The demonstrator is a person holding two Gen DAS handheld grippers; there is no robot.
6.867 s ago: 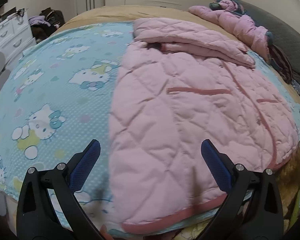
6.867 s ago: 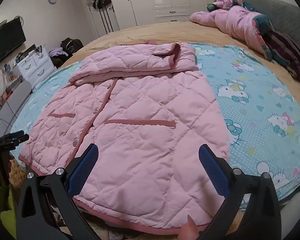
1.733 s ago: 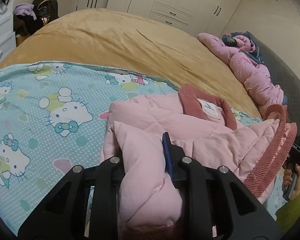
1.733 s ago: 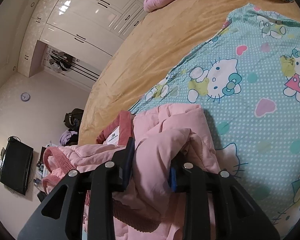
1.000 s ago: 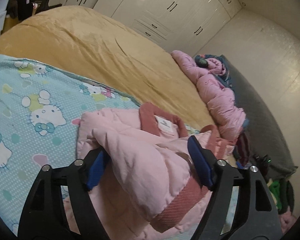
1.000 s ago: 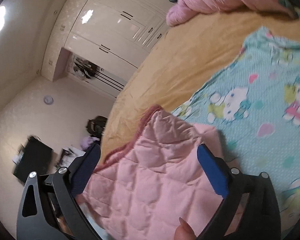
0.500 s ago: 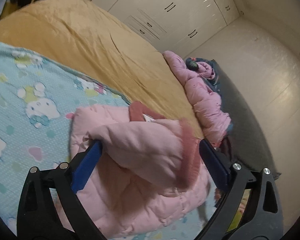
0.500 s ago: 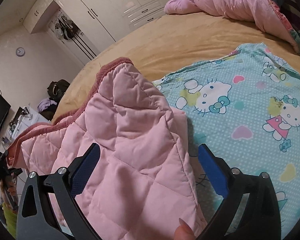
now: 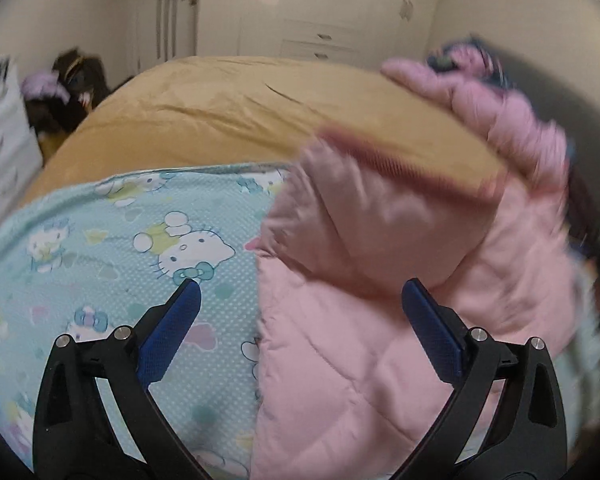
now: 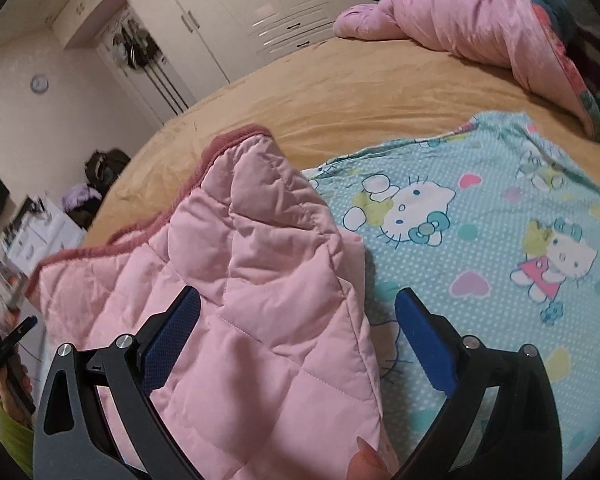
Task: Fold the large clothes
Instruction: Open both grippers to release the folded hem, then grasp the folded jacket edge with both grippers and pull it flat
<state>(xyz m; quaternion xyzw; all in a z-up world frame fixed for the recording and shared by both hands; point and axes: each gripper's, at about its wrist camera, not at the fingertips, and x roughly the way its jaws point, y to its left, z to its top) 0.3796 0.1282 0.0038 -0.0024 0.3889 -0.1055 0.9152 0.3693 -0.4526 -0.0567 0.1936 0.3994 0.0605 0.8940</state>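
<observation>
The soft, puffy pink quilted jacket (image 10: 260,320), folded over on the pale blue cartoon-cat blanket (image 10: 480,240), looks light and floppy, best pinched at its ribbed hem, with left gripper (image 9: 300,296) and right gripper (image 10: 296,300) both gaping, empty.

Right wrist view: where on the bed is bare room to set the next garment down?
Free: the blue cartoon-print sheet right of the folded pink quilted jacket, and the tan blanket behind both. Crowded: the far right corner, under the heaped pink duvet.
</observation>
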